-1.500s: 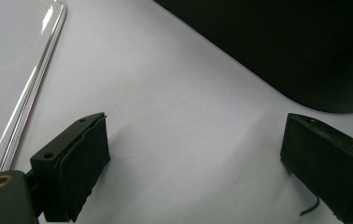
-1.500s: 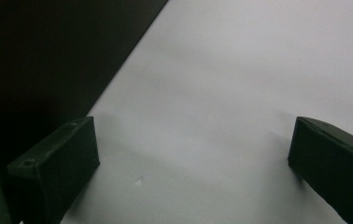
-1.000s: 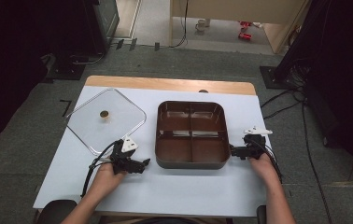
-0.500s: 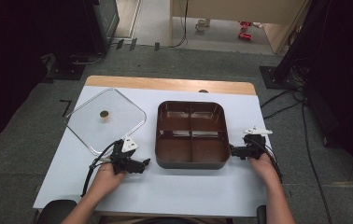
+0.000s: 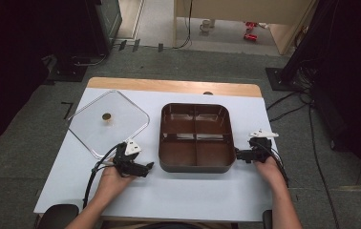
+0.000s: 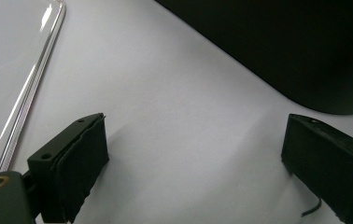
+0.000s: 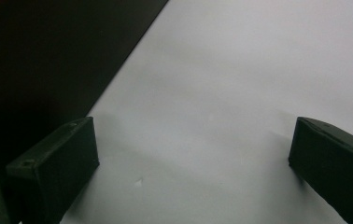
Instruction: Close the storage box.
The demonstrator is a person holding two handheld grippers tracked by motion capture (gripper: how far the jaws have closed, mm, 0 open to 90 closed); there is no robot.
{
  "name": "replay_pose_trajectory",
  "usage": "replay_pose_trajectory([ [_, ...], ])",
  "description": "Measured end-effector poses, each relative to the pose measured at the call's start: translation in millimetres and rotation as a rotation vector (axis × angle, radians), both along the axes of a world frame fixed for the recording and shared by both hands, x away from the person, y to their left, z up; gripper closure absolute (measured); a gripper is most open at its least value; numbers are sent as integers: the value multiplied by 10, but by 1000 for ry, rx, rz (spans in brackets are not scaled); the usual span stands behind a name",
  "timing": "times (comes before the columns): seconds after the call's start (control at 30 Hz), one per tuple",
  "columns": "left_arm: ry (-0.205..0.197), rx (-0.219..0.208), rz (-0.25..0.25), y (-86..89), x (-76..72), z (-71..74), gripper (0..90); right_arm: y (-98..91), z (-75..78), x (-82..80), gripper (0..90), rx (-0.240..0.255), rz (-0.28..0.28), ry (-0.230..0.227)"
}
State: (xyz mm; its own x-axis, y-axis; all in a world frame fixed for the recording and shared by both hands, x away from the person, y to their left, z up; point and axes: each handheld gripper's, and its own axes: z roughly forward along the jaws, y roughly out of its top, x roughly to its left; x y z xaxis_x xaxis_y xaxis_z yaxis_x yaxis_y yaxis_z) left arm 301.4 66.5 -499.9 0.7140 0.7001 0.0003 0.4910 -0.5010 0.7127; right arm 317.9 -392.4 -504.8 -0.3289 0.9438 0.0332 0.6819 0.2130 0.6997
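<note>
While 2 grippers, left gripper [image 5: 146,167] and right gripper [image 5: 238,154], gape apart, 1 tray [image 5: 195,164] and 1 lid [image 5: 121,125] rest.

High view looks down on the table [image 5: 178,191]; gripper views skim its surface beside the tray [image 5: 195,138]

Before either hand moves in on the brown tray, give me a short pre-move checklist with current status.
1. Left gripper jaws open, nothing between them: ok.
2. Right gripper jaws open, nothing between them: ok.
3. Grippers flank the tray, one each side: ok.
4. Tray's four compartments look empty: ok.
5. Clear lid lies off the tray, to its left: ok.
6. Jaws touching the tray wall: cannot tell.
</note>
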Motion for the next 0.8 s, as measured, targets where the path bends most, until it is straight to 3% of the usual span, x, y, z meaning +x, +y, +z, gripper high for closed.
replay_pose_trajectory([
  [0.27, 6, 6, 3, -6, 1, 9, 71, 0, 0, -1, 8, -1, 1, 0],
  [0.5, 46, 50, 13, -48, 33, 63, 87, -1, 0, 2, 8, 0, 1, -1],
  [0.6, 84, 85, 18, -73, 57, 134, 169, 0, -1, 2, 8, 0, 1, -1],
  [0.8, 112, 95, -9, -65, 74, 188, 284, 0, -1, 2, 7, 1, 1, -1],
])
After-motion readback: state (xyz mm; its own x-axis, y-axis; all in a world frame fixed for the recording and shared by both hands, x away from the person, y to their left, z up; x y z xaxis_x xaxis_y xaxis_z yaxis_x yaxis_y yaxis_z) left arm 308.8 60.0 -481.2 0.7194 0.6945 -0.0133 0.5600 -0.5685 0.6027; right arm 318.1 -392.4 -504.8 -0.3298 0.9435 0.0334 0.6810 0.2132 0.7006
